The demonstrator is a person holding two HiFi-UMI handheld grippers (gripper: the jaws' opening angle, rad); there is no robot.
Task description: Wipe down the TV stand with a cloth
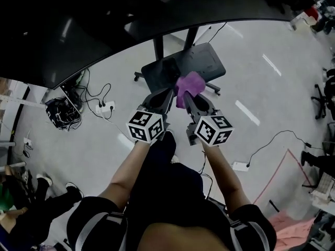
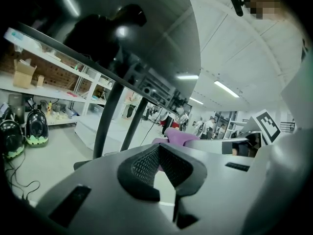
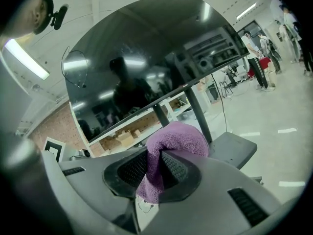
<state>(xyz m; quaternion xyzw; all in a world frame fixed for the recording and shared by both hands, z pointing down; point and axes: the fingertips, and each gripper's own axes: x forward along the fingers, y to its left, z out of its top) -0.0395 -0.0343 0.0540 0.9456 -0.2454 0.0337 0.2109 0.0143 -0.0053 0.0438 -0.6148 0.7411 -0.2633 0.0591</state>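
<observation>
The TV stand's dark grey base plate (image 1: 201,61) rests on castors under a big black curved TV (image 1: 78,30), carried by two poles (image 1: 158,47). Bunched over the plate's near edge is a purple cloth (image 1: 189,83), and my right gripper (image 1: 187,99) is shut on it. In the right gripper view the cloth (image 3: 178,138) bulges out between the jaws of the right gripper (image 3: 159,153), with the base plate (image 3: 234,148) beyond. My left gripper (image 1: 165,96) hangs just left of the cloth, shut and empty. In its own view the left gripper (image 2: 157,148) has its pads meeting at the tip, the cloth (image 2: 180,136) beyond.
Cables and a power strip (image 1: 106,107) lie on the floor to the left beside a black bundle (image 1: 60,112). Another power strip (image 1: 239,166) and a cable lie to the right. Shelving (image 2: 49,82) stands behind the TV. A pink cloth (image 1: 293,226) lies at bottom right.
</observation>
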